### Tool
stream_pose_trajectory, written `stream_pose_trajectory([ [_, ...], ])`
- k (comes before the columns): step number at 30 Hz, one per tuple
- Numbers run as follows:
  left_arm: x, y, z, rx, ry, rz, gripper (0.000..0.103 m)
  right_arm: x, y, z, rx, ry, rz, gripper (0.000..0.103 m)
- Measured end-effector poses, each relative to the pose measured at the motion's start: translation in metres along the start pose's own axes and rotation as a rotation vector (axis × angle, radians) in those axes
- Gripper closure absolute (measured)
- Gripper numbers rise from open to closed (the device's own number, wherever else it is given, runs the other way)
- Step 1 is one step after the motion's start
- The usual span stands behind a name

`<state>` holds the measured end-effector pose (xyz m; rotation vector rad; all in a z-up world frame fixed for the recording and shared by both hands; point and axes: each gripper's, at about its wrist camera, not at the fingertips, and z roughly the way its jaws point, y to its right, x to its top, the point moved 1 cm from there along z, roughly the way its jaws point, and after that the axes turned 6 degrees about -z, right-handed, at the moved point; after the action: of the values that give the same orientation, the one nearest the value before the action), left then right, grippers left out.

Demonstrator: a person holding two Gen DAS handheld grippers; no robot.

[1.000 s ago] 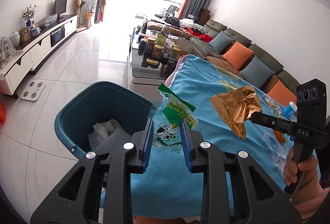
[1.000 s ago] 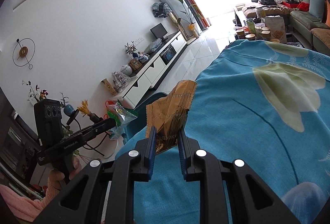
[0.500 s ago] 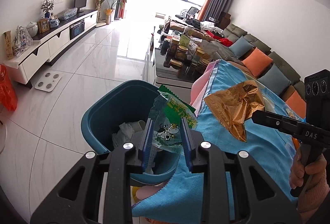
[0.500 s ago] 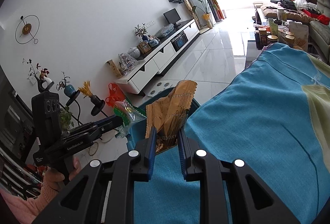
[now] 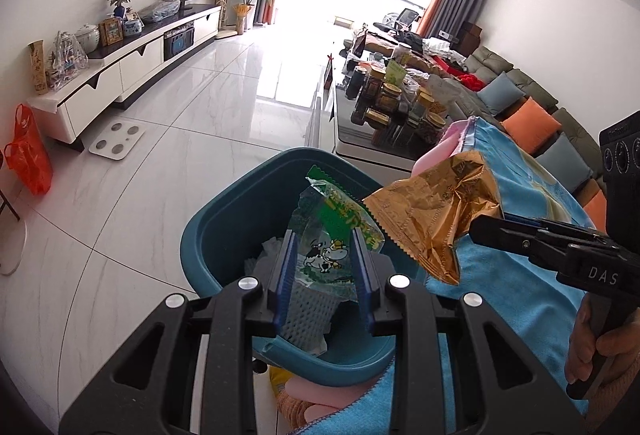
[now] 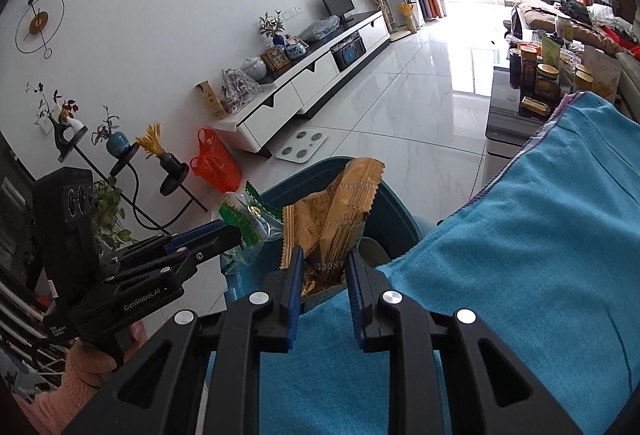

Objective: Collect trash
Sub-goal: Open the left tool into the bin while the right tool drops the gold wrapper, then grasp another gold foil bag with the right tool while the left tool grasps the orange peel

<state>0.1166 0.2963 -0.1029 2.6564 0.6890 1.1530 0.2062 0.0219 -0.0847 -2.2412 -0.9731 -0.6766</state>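
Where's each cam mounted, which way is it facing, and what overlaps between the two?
Left wrist: on the left gripper, looking down over the green wrapper into the teal bin; right gripper and hand at right.
Right wrist: on the right gripper, gold wrapper ahead, blue cloth at right; left gripper and hand at left.
Shared: bin, both wrappers, cloth, TV cabinet.

A crumpled gold wrapper (image 5: pixel 434 219) and a clear green-printed wrapper (image 5: pixel 328 235) — both held aloft — hang over the teal bin (image 5: pixel 224 231), which holds white trash.

Black hand-held gripper (image 5: pixel 324 267), blue pads (image 5: pixel 285 267), silver screws (image 5: pixel 249 282), pink sleeve (image 6: pixel 68 391)
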Motion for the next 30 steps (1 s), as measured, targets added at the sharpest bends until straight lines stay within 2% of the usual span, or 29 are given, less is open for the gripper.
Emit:
stream_pose_trajectory([
  [5,0.000,-0.003,0.022,-0.009,-0.034,-0.033,0.075,0.004,0.001,0.012,-0.019,-0.029,0.001,0.080],
  [8,0.000,-0.006,0.032,-0.012,-0.044,-0.043,0.070,0.004,0.001,0.013,-0.029,-0.033,0.002,0.076],
  [14,-0.003,0.002,0.032,-0.028,-0.033,-0.042,0.063,0.001,0.001,-0.002,-0.028,-0.009,0.001,0.075],
  [17,-0.005,0.010,0.017,-0.052,0.001,-0.018,0.056,-0.004,0.002,-0.022,-0.031,0.026,-0.007,0.070],
  [19,-0.007,0.020,0.007,-0.067,0.030,0.008,0.047,-0.010,0.003,-0.039,-0.034,0.054,-0.014,0.068],
  [21,-0.011,0.031,-0.006,-0.102,0.058,0.035,0.044,-0.019,0.003,-0.057,-0.048,0.084,-0.016,0.062],
  [25,-0.020,0.062,-0.027,-0.199,0.093,0.093,0.038,-0.039,0.010,-0.098,-0.090,0.141,-0.012,0.061],
  [30,-0.040,0.117,-0.039,-0.332,0.075,0.199,0.036,-0.068,0.032,-0.147,-0.166,0.208,0.040,0.057],
])
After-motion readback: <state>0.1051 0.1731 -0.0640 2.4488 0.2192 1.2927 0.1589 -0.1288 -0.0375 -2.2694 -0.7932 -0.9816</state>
